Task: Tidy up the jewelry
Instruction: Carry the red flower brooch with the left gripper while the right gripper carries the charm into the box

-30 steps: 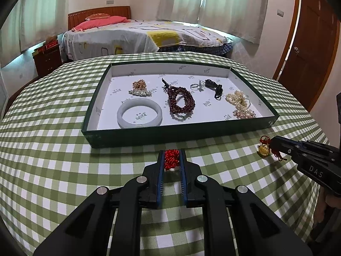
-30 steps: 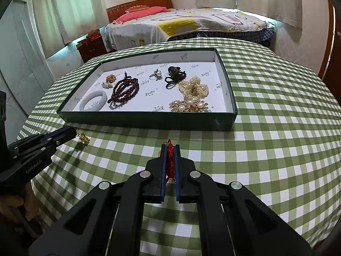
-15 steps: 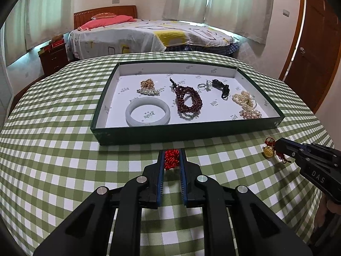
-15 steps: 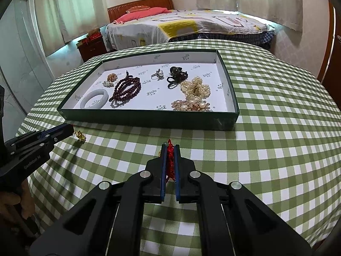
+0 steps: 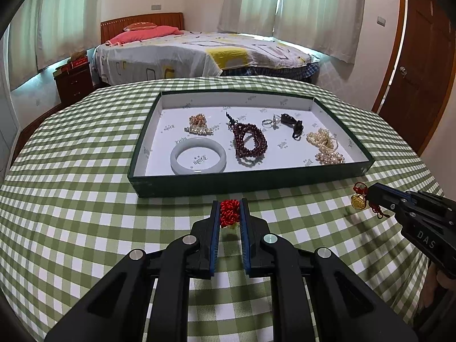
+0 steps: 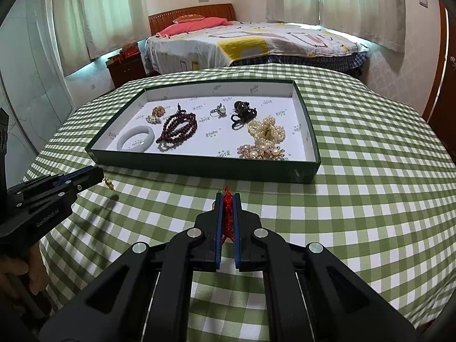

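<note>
We look over a desk (image 5: 71, 199) in green-and-white check, with a bed (image 5: 199, 54) behind it at twelve o'clock. A dark green tray (image 5: 242, 181) with a white floor lies on the desk, just past both sets of tongs. In it, seen from the left wrist, a pale bangle (image 5: 198, 159) lies at seven o'clock, dark red beads (image 5: 250, 142) at the centre, a gold clip (image 5: 198, 124) at ten o'clock, a ring (image 5: 269, 122) and a black piece (image 5: 293, 124) at one o'clock, and pearls (image 5: 325, 146) at four o'clock. Our left tongs (image 5: 230, 213) are closed on a red knot (image 5: 229, 213), held above the cloth just short of the tray's near wall. Our right tongs (image 6: 227, 213) are clamped tight on a red cord (image 6: 227, 213); in the left view they enter at three o'clock, with a gold charm (image 5: 358, 201) hanging at their tip. A small gold piece (image 6: 108, 183) hangs below the left tongs' tip in the right view.
</note>
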Action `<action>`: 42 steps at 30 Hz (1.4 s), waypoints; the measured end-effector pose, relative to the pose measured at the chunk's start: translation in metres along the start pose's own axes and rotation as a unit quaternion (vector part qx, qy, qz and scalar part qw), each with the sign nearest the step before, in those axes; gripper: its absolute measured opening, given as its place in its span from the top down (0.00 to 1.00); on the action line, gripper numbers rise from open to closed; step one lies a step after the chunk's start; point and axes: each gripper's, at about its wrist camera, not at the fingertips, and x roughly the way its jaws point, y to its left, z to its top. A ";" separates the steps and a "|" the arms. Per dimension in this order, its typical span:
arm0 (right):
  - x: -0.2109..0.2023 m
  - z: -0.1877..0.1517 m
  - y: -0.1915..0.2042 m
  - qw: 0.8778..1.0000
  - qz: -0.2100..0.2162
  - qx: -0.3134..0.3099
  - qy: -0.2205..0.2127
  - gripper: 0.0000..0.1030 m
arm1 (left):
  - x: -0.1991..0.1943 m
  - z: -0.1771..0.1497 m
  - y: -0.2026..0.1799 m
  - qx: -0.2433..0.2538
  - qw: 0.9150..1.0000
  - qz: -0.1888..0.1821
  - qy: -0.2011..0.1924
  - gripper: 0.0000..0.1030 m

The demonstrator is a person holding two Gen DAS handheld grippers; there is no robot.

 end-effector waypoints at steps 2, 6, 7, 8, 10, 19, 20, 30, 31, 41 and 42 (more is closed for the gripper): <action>-0.004 0.002 0.002 1.000 0.000 -0.001 -0.005 0.94 | -0.003 0.001 0.000 -0.001 1.000 0.000 -0.004 0.87; -0.016 0.008 0.005 1.000 0.002 -0.005 -0.020 0.94 | -0.013 0.004 0.000 -0.001 1.000 -0.002 -0.016 0.87; -0.019 0.010 0.005 1.000 0.003 -0.005 -0.024 0.94 | -0.017 0.007 0.000 -0.002 1.000 -0.003 -0.021 0.86; -0.022 0.012 0.006 1.000 0.004 -0.006 -0.028 0.94 | -0.019 0.008 0.000 -0.002 1.000 -0.004 -0.025 0.86; -0.026 0.017 0.008 0.999 0.006 -0.007 -0.036 0.94 | -0.027 0.014 0.000 -0.004 0.999 -0.007 -0.036 0.86; -0.048 0.048 0.012 0.996 0.013 -0.014 -0.082 0.94 | -0.046 0.047 -0.004 -0.003 0.997 -0.019 -0.079 0.87; -0.049 0.054 0.012 0.996 0.015 -0.016 -0.089 0.94 | -0.047 0.053 -0.004 -0.003 0.996 -0.020 -0.085 0.86; -0.044 0.107 0.017 0.989 0.015 -0.036 -0.144 0.94 | -0.041 0.103 -0.010 0.002 0.991 -0.026 -0.132 0.86; -0.042 0.110 0.017 0.988 0.014 -0.036 -0.147 0.94 | -0.037 0.109 -0.011 0.001 0.990 -0.026 -0.135 0.86; 0.003 0.149 -0.003 0.988 -0.003 -0.031 -0.151 0.94 | 0.006 0.145 -0.014 -0.001 0.990 -0.010 -0.142 0.86; 0.011 0.151 -0.006 0.989 -0.005 -0.029 -0.148 0.94 | 0.013 0.147 -0.015 0.000 0.990 -0.007 -0.139 0.86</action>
